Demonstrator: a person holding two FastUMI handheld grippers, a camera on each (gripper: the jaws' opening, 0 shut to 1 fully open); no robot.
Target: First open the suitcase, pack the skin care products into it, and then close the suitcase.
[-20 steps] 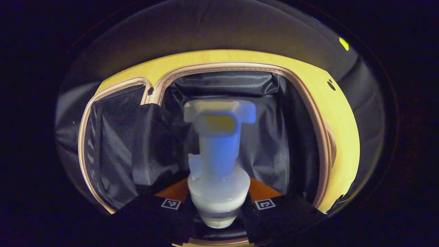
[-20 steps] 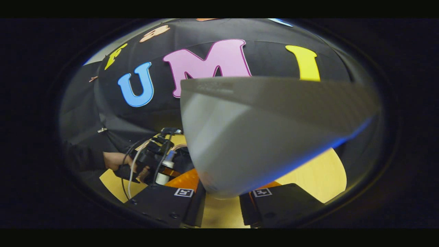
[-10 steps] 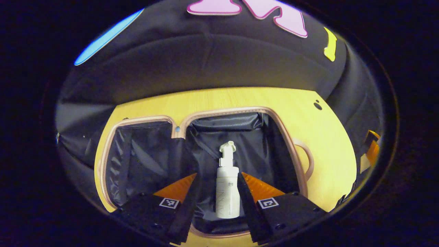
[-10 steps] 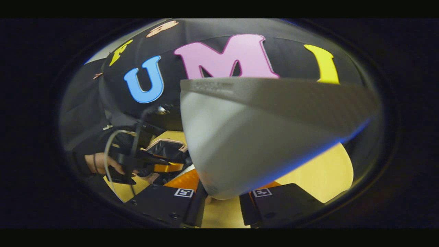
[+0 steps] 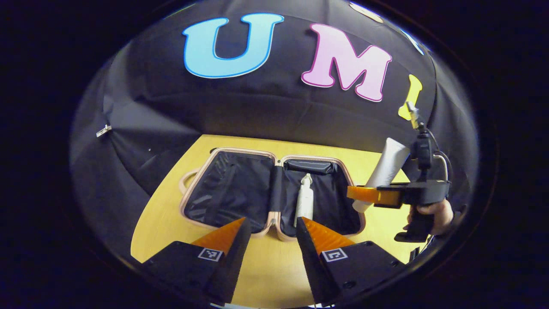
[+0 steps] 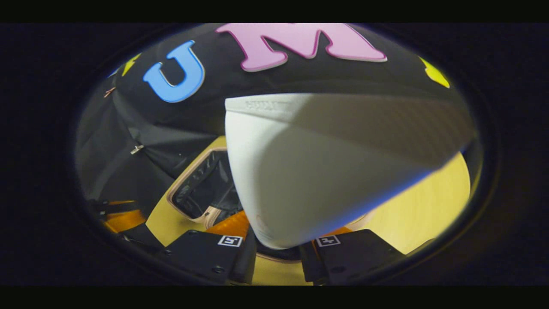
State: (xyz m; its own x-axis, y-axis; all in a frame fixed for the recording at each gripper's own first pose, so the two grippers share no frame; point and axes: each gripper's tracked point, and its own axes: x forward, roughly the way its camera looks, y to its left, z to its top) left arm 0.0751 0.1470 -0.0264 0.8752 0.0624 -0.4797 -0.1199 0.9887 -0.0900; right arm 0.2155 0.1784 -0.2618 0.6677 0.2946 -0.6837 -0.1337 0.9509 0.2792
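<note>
- My left gripper (image 5: 269, 234) is hanging wide open, holding nothing, bottom centre of left gripper view.
- Right gripper (image 6: 278, 249) is pinching the white tube (image 6: 326, 167) near its cap end; looks soft and light, so I'm judging a gentle squeeze is enough.
- Pump bottle (image 5: 304, 201) is lying in the open suitcase (image 5: 240, 195), mid-frame on the table (image 5: 274, 266).

I count one open suitcase (image 5: 274, 193) on one yellow table (image 5: 266, 274). I count two skin care products: one white pump bottle (image 5: 304, 201) lying inside the suitcase, and one white tube (image 6: 326, 167) held between my right gripper's fingers. I count two grippers, the left gripper (image 5: 269, 240) and the right gripper (image 6: 278, 253).
</note>
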